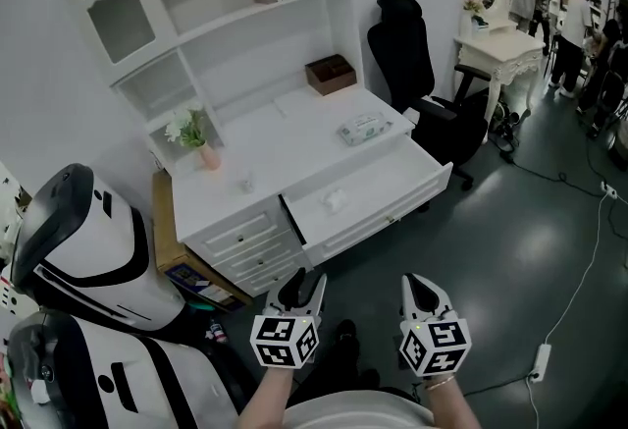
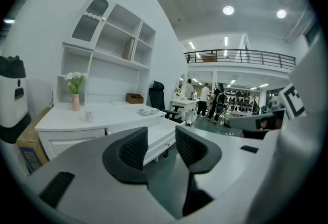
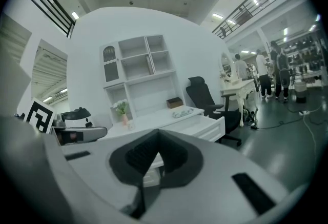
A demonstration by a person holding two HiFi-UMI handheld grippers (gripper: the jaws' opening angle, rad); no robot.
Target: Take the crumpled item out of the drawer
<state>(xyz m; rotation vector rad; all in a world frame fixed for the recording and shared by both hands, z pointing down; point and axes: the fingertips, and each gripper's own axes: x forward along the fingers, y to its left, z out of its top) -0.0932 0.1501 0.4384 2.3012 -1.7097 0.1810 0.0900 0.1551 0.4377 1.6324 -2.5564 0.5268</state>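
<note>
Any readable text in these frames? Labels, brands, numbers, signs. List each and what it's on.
No text can be read in any view.
Cardboard box: blue print on its side, too blurred to read.
Tissue pack: print too small to read.
Marker cubes: black-and-white square patterns only, no letters or numbers.

White desk [image 1: 294, 137], black chair [image 1: 407, 44], grey floor [image 1: 510, 250]
</note>
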